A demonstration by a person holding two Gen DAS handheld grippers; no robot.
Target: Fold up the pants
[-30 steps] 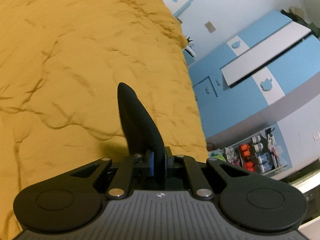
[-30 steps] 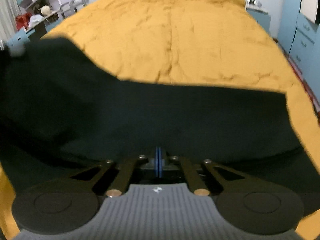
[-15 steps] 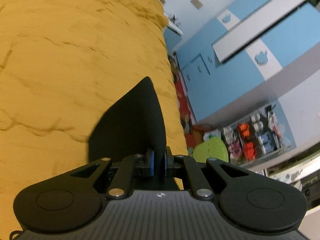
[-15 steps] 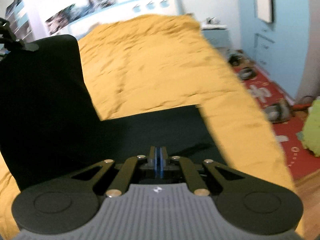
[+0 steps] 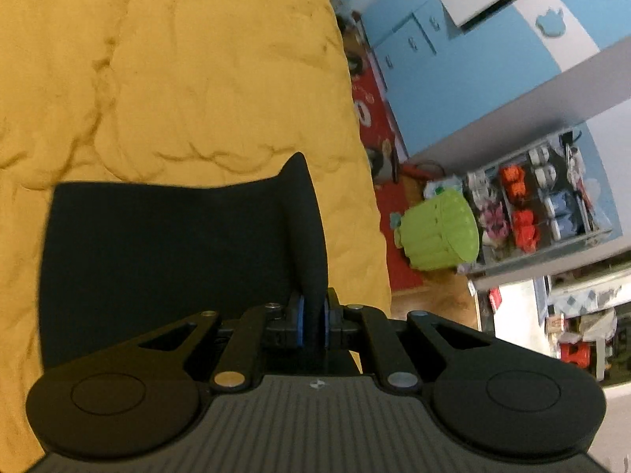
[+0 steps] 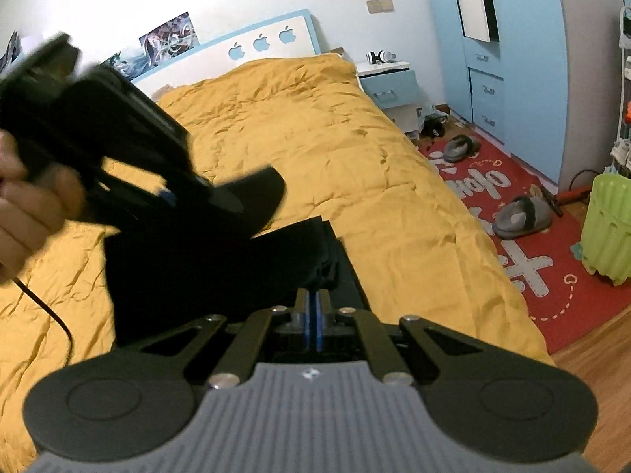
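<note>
While both grip cloth:
Left gripper (image 5: 311, 321): clamped on a raised fold of the black pants (image 5: 165, 252).
Right gripper (image 6: 313, 317): pinching the pants' edge (fingers closed).
Pants: on the yellow bedspread (image 6: 335, 126).

A bed covered by a wrinkled mustard-yellow bedspread (image 6: 315, 126) fills most of the room. Behind it stands a white headboard (image 6: 256, 45) trimmed in blue, with three blue apple shapes cut along its top, and posters (image 6: 167, 35) hang on the white wall above. A blue nightstand (image 6: 390, 82) sits beside the bed's head, with headphones (image 6: 380, 56) on top. Blue and white wardrobes (image 6: 508, 39) line the wall. A red rug (image 6: 524, 244) with white lettering lies on the wooden floor, holding two grey slippers (image 6: 520, 216). A lime-green bin (image 6: 609, 228) stands at the rug's edge, near a shelf of folded items (image 5: 532, 201).
</note>
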